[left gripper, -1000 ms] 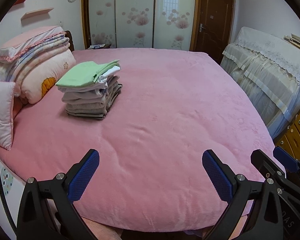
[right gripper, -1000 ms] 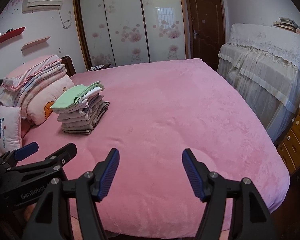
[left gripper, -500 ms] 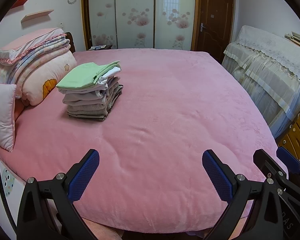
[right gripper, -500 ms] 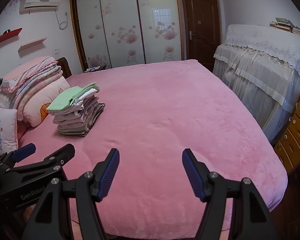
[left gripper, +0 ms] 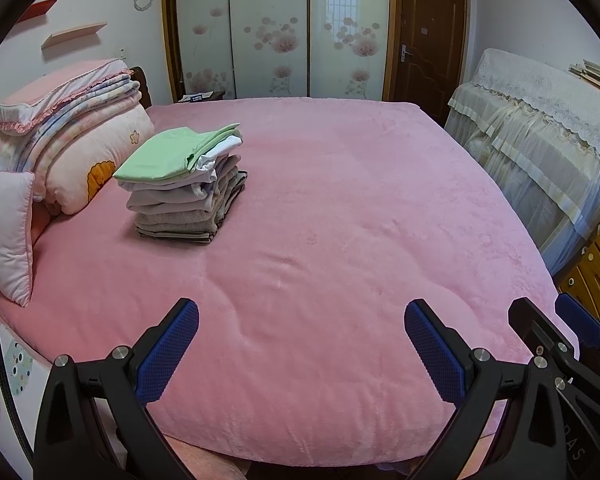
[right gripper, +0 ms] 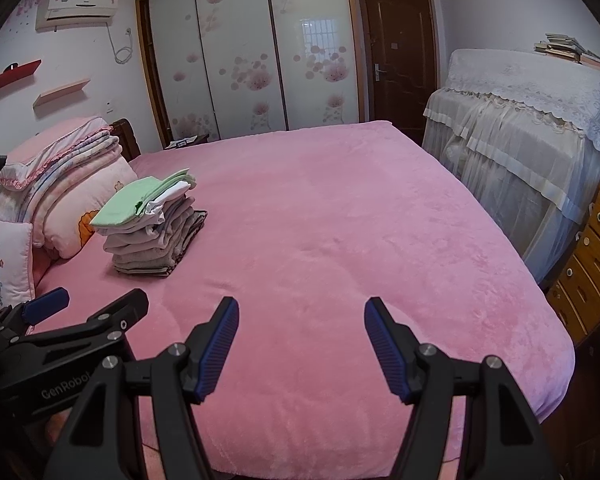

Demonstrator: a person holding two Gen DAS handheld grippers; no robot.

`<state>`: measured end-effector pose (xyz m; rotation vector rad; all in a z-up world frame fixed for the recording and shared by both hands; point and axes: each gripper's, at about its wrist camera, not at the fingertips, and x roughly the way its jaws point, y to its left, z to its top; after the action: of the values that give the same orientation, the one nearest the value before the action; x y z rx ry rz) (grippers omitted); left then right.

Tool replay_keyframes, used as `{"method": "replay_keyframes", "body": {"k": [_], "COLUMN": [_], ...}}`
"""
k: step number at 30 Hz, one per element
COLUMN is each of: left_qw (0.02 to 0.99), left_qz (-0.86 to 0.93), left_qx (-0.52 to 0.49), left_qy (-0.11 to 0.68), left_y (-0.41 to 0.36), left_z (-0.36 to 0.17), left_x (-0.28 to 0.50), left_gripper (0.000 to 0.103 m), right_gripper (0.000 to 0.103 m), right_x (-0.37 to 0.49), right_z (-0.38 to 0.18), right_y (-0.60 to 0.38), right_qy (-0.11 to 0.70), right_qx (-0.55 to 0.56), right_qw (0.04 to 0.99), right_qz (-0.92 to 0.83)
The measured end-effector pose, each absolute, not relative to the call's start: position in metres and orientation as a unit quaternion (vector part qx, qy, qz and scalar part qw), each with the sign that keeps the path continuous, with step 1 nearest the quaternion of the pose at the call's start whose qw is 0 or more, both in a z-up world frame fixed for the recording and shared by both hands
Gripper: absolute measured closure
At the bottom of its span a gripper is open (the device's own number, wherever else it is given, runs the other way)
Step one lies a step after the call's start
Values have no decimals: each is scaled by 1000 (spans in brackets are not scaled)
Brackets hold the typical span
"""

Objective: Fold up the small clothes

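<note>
A stack of folded small clothes [left gripper: 184, 188], grey and white with a light green piece on top, sits on the pink bed [left gripper: 340, 220] at the left, near the pillows. It also shows in the right wrist view [right gripper: 152, 232]. My left gripper [left gripper: 300, 344] is open and empty above the bed's near edge. My right gripper [right gripper: 300, 340] is open and empty, also at the near edge, to the right of the left one. Both are well short of the stack. No loose garment shows on the bed.
Folded quilts and pillows [left gripper: 68, 136] lie at the bed's left end. A lace-covered piece of furniture [left gripper: 540, 140] and wooden drawers [left gripper: 596, 264] stand to the right. Wardrobe doors [left gripper: 276, 32] and a brown door [left gripper: 428, 40] are behind.
Both cameras have shifted slightly, so the stack sits a little differently in view. Both grippers stay open and empty.
</note>
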<state>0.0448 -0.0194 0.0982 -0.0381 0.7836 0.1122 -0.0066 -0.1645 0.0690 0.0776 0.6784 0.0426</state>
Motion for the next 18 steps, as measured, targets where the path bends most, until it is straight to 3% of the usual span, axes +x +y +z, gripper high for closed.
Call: {"method": "replay_keyframes", "body": {"k": [18], "left_qw": [922], "left_qz": [58], "left_qx": [-18], "left_qy": [382], "left_y": [-23], "left_z": [99], "left_x": [42], "left_gripper": [1], "right_gripper": [37], "right_x": [-9], "right_z": [71], "right_y": [-161], "right_qy": [329], "right_qx": [38], "right_qw": [943], "right_qz": [15]}}
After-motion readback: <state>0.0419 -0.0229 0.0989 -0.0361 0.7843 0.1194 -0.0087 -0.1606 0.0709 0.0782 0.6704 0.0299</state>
